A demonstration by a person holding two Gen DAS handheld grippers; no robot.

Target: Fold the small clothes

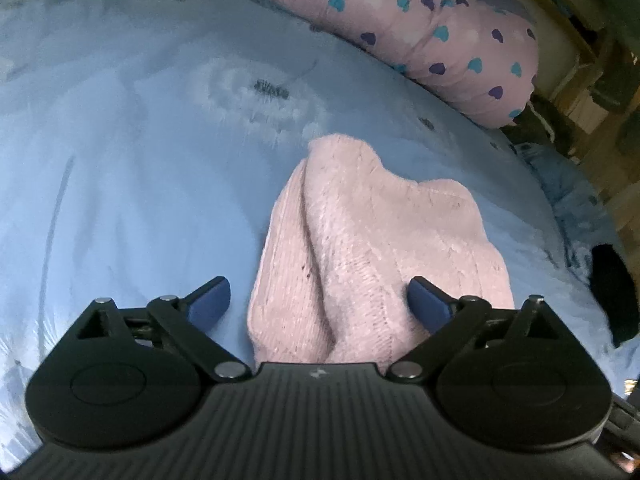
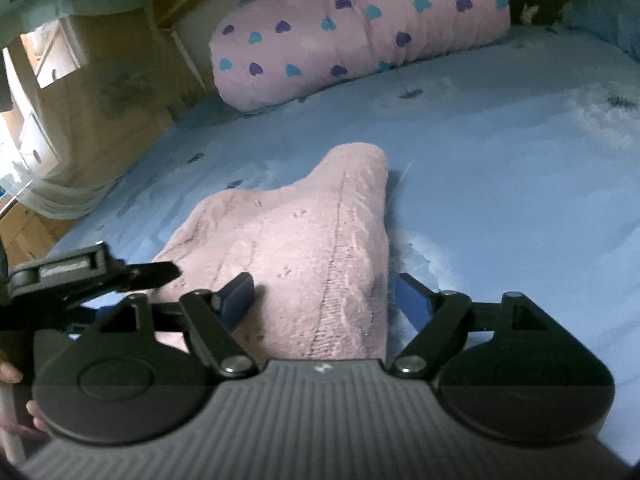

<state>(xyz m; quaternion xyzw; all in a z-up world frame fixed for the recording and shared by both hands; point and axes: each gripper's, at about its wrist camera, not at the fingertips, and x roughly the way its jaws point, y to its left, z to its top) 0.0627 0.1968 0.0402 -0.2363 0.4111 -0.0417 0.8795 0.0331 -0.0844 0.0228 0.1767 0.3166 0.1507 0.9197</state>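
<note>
Both the left gripper (image 1: 320,300) and the right gripper (image 2: 324,294) stand wide, gripping nothing, over the near end of the pink knitted garment (image 1: 360,240) on the blue bedsheet (image 1: 120,160), apparently a fold just laid; next likely means re-gripping an edge.

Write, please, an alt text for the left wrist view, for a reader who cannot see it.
The open left gripper hovers over a folded pink knitted garment lying on a light blue bedsheet, with its blue fingers spread on either side of the cloth's near end. Behind lies a pink pillow with heart prints.
</note>
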